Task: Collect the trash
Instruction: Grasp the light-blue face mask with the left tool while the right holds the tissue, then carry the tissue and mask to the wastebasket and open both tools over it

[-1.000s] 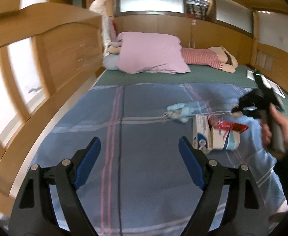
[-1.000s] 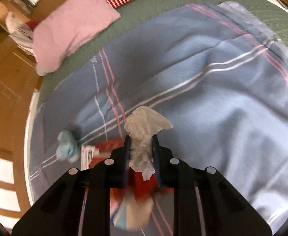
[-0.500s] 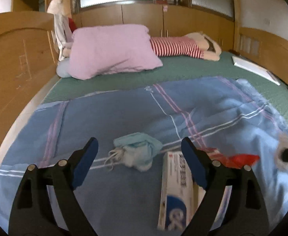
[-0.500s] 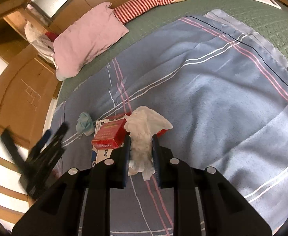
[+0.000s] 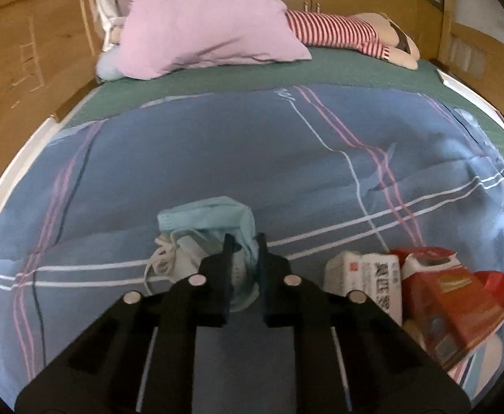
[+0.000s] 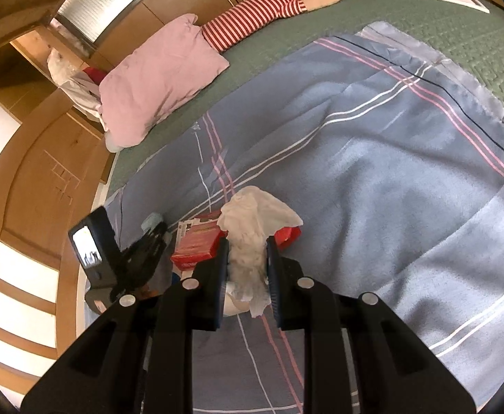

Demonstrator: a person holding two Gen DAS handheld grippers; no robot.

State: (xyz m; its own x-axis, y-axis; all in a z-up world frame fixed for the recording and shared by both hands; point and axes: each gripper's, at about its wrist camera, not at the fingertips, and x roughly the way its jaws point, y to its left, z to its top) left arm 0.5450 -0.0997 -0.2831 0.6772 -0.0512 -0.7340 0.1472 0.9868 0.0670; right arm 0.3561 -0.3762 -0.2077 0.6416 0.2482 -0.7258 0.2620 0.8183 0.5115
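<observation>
Left gripper (image 5: 242,241) now down at face mask (image 5: 207,222) — jaws closing around it — crumpled, no clear axis.

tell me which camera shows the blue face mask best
The left wrist view: the blue face mask fills the centre, crumpled on the blanket, with the closing left gripper pinching its edge. The right wrist view shows only a small blue scrap behind that gripper.

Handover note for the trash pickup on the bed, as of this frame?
Left gripper: jaws closing on the blue face mask, which still lies on the blanket.
Right gripper: shut on a crumpled white tissue, held above the bed.
Left on the blanket: white box and red packet, side by side.
No bin in view; nothing binned yet.
</observation>
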